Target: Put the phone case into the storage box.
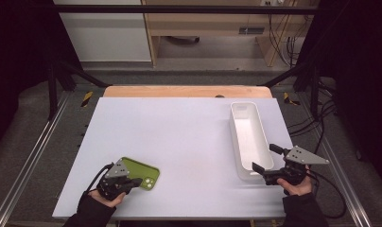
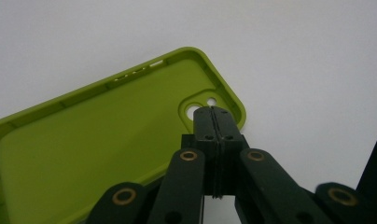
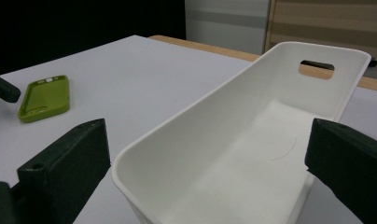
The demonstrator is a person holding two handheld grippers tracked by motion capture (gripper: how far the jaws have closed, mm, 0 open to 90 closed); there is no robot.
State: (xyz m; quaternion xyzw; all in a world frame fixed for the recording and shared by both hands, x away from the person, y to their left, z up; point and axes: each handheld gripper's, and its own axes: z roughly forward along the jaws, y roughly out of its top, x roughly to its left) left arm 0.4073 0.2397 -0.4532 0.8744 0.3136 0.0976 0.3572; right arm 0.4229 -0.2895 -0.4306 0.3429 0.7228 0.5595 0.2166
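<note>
the green case lay open side up on the white table, well apart from the white bin and on the side of the table away from it, near the edge where the person sat. the left gripper sat right at the case, over the end with the camera cutout. in the left gripper view its jaws were pressed together, pad against pad, with their tips over the case's corner beside the camera hole; whether a thin bit of the case wall was caught under them i could not tell, but nothing showed between the pads. the case's rim ran up and left of the jaws in that view, with small slots along its far side. the bin stood lengthwise along the far right part of the table, its near end toward the person. the right gripper was held at that near end, jaws spread wide. in the right gripper view the two pads stood either side of the bin's near end wall, one left and one right of it, not pressing on it. the bin's inside was bare and a handle slot showed in its far wall. from that view the case lay off to the left of the bin, flat on the table. a hand gripped the right gripper from below.
</note>
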